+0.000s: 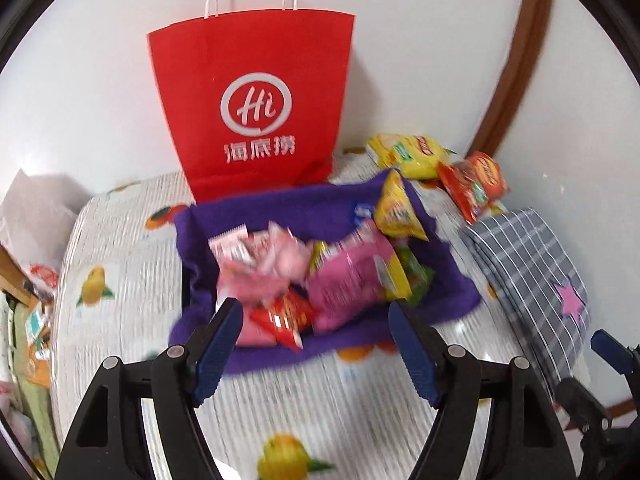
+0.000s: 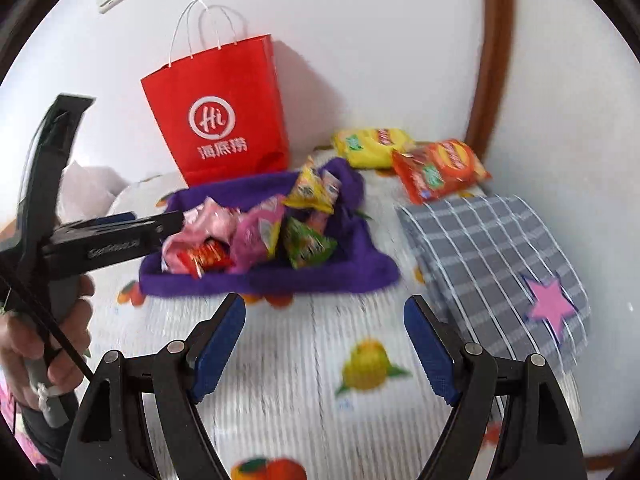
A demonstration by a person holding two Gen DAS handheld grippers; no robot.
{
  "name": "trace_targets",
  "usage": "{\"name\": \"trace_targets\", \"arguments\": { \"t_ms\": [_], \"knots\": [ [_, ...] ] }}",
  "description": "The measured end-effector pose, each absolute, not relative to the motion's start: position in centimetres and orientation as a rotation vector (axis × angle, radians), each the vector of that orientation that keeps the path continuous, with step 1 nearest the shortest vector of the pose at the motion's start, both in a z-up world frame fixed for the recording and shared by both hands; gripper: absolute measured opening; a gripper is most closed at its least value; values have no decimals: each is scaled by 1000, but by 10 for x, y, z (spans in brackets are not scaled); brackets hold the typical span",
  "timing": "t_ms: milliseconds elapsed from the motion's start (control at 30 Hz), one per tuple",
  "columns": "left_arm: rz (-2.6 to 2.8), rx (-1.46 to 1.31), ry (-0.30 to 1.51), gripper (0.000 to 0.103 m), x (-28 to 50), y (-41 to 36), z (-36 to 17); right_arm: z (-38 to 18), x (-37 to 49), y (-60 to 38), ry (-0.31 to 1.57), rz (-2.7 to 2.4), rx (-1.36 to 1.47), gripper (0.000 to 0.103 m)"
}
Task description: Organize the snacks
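Purple fabric bin (image 1: 452, 276) sits mid-surface on the fruit-print cloth (image 1: 120, 248), soft rim folded down, just in front of the red paper bag (image 1: 256, 104). Bag stands upright at the far edge against the white wall (image 1: 420, 40); its contents cannot be seen.

Bin contents, loosely heaped: pale pink packets (image 1: 260, 264) on the left, a magenta packet (image 1: 348, 276) in the middle, a small red packet (image 1: 284, 316) at the near rim, a green packet (image 2: 308, 248) toward the right, a yellow packet (image 1: 396, 208) leaning on the far-right rim.

Outside the bin, at the far right corner: a yellow chip bag (image 1: 412, 152) and an orange-red chip bag (image 1: 476, 184), touching each other. Nearer along the right edge lies a grey checked fabric container (image 1: 528, 272) with a pink star, flat; its inside is not visible.

Left gripper (image 1: 316, 344): jaws spread, nothing between them, over the bin's near rim. Right gripper (image 2: 324, 344): jaws spread, empty, above bare cloth in front of the bin. A hand (image 2: 48, 344) grips the left tool's handle.
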State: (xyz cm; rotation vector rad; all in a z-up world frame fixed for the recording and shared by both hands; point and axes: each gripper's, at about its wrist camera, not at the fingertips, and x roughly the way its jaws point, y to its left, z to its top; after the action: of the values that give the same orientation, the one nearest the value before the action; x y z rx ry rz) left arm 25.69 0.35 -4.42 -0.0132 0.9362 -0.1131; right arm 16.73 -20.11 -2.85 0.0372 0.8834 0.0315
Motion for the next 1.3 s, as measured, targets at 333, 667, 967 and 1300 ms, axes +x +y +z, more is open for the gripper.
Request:
{"name": "trace_targets", "arguments": {
  "t_ms": [333, 667, 967, 1300],
  "knots": [
    [-120, -75, 842, 91, 126, 20, -30, -8, 76, -187, 798, 63, 56, 96],
    [-115, -44, 743, 98, 40, 18, -4, 10, 11, -178, 746, 49, 35, 96],
    [-109, -74, 743, 98, 9, 10, -4, 14, -17, -183, 732, 24, 43, 96],
    [-85, -68, 747, 98, 3, 5, -9, 11, -22, -187, 733, 13, 55, 96]
  ]
}}
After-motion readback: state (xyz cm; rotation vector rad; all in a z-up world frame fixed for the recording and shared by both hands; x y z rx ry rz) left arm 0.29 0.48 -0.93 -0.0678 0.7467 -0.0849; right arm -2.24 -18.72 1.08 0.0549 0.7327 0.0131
